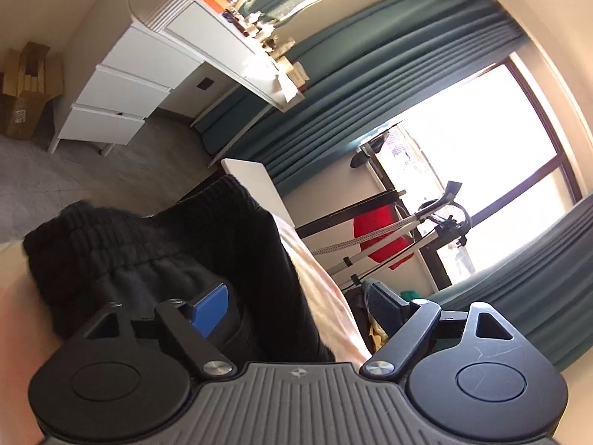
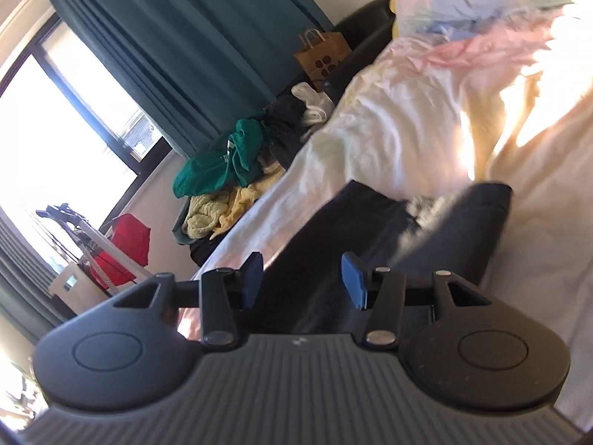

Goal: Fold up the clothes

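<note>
A black garment with a ribbed elastic waistband [image 1: 148, 237] lies on the bed's pale sheet [image 1: 326, 296]. In the left wrist view my left gripper [image 1: 296, 307] is open, its blue-padded jaws wide apart, with the black fabric lying between and under them. In the right wrist view the same dark garment [image 2: 426, 244] lies flat on the sheet [image 2: 389, 129], and my right gripper [image 2: 302, 282] is open just over its near edge, gripping nothing.
A heap of clothes, green [image 2: 222, 163] and yellow [image 2: 218, 211], sits beside the bed. A white desk with drawers [image 1: 122, 89], teal curtains [image 1: 370, 85], a drying rack with a red item [image 1: 381, 237], a paper bag [image 2: 322, 55] and folded bedding [image 2: 481, 3] are around.
</note>
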Action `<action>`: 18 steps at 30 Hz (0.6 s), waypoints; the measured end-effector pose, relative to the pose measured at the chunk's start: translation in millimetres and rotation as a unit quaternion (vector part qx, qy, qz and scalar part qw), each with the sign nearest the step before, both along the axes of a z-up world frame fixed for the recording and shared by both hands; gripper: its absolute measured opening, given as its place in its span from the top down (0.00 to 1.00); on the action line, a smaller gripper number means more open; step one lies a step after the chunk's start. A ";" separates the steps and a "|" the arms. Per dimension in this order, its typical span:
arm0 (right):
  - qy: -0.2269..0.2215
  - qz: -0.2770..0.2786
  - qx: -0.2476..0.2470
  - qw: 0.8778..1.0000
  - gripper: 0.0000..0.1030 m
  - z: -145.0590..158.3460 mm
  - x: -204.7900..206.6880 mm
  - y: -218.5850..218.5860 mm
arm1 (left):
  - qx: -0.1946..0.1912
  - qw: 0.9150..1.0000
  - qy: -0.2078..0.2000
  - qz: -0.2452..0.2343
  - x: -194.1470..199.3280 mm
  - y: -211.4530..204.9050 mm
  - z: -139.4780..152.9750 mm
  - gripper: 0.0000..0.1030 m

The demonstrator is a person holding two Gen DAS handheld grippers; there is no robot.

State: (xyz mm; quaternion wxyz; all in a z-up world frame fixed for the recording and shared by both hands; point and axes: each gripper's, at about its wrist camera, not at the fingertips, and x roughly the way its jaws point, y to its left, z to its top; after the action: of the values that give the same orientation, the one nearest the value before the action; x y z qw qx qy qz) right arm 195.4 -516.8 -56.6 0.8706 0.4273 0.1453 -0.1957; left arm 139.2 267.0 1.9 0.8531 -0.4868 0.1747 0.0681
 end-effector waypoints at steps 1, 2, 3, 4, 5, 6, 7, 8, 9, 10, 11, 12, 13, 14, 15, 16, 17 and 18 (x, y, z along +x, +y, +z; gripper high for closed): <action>0.004 0.001 0.020 1.000 0.51 -5.1 -10.4 2.0 | -0.023 1.000 0.015 -0.004 -11.5 0.5 -7.8 0.15; 0.009 0.003 0.041 0.999 0.50 -10.7 -20.8 3.7 | -0.051 0.998 0.033 -0.008 -23.4 3.0 -18.5 0.15; 0.011 0.007 0.061 0.998 0.50 -17.7 -30.1 5.2 | -0.082 0.995 0.052 -0.011 -34.8 6.0 -30.3 0.15; 0.008 0.012 0.079 0.997 0.50 -25.5 -38.1 7.1 | -0.110 0.991 0.072 -0.014 -43.1 8.6 -42.4 0.15; 0.004 0.018 0.096 0.995 0.50 -33.2 -46.2 9.0 | -0.136 0.986 0.092 -0.017 -49.7 11.1 -54.7 0.15; 0.000 0.023 0.113 0.993 0.50 -41.1 -53.2 10.6 | -0.157 0.981 0.113 -0.024 -53.4 13.2 -64.9 0.15; -0.005 0.028 0.130 0.991 0.50 -49.2 -58.5 11.8 | -0.165 0.978 0.127 -0.029 -54.2 14.6 -70.7 0.15; -0.009 0.034 0.147 0.989 0.51 -56.4 -62.1 12.6 | -0.167 0.976 0.138 -0.032 -54.2 15.6 -74.8 0.16; -0.013 0.042 0.163 0.986 0.51 -62.1 -62.2 13.3 | -0.169 0.974 0.148 -0.034 -54.2 16.6 -78.9 0.16; -0.019 0.052 0.177 0.983 0.50 -67.1 -60.7 14.4 | -0.168 0.974 0.151 -0.034 -52.4 16.6 -81.2 0.16; -0.023 0.061 0.192 0.979 0.50 -71.8 -58.2 16.1 | -0.165 0.974 0.149 -0.034 -49.7 16.0 -82.6 0.16; -0.025 0.068 0.202 0.977 0.45 -75.1 -53.5 18.8 | -0.163 0.975 0.147 -0.033 -47.0 15.5 -83.9 0.16; -0.027 0.077 0.206 0.975 0.33 -77.2 -48.0 22.1 | -0.161 0.976 0.143 -0.035 -42.6 13.9 -86.6 0.16; -0.030 0.086 0.209 0.974 0.28 -79.3 -42.5 25.4 | -0.159 0.976 0.141 -0.038 -37.4 13.0 -90.7 0.16; -0.032 0.094 0.212 0.972 0.25 -81.3 -37.0 28.8 | -0.157 0.977 0.140 -0.040 -32.2 12.7 -95.3 0.16; -0.032 0.101 0.211 0.972 0.25 -82.9 -31.6 32.2 | -0.155 0.977 0.140 -0.039 -26.6 12.2 -99.9 0.17; -0.028 0.102 0.206 0.973 0.25 -84.3 -26.6 34.9 | -0.152 0.978 0.140 -0.037 -20.7 11.7 -104.4 0.18; -0.026 0.100 0.203 0.974 0.24 -86.1 -21.9 36.5 | -0.147 0.979 0.137 -0.031 -16.2 10.2 -106.8 0.20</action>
State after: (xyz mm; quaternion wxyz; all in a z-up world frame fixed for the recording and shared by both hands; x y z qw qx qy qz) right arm 173.4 -480.4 -142.7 0.7845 0.5831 0.2016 -0.0629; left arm 123.0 277.3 -104.8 0.7422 -0.5870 0.3129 0.0809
